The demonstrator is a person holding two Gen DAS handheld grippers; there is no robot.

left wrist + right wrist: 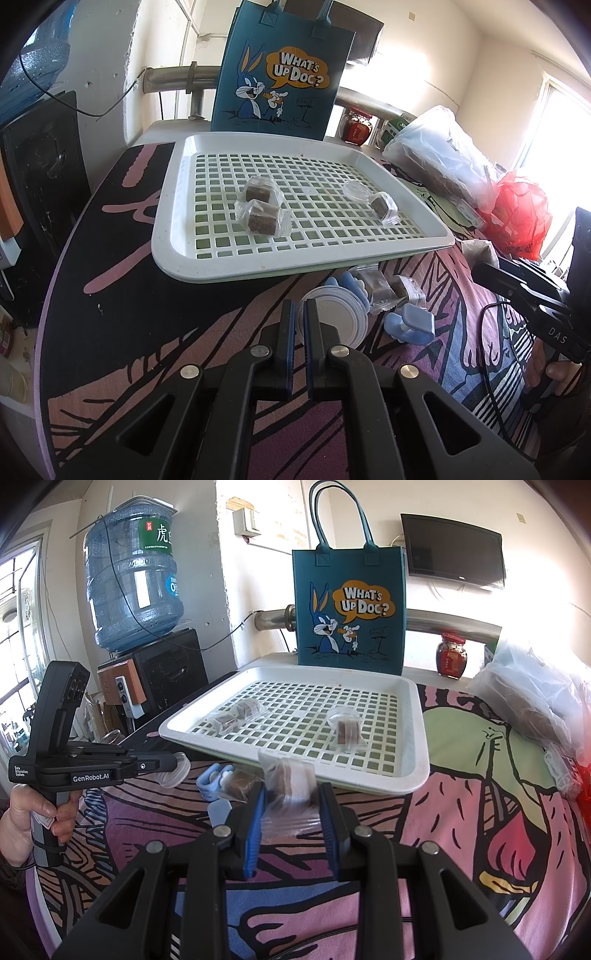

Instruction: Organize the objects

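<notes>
Right wrist: right gripper (291,797) clamps wrapped brown cube (290,788); left gripper (300,314) pinches clear lid (338,317) rim.

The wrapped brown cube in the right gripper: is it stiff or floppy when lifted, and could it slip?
The wrapped brown cube is probably stiff, since it keeps square edges in the right gripper. Its clear wrapper hangs loose and crinkled, so it may flop and perhaps slide on the pads.
</notes>
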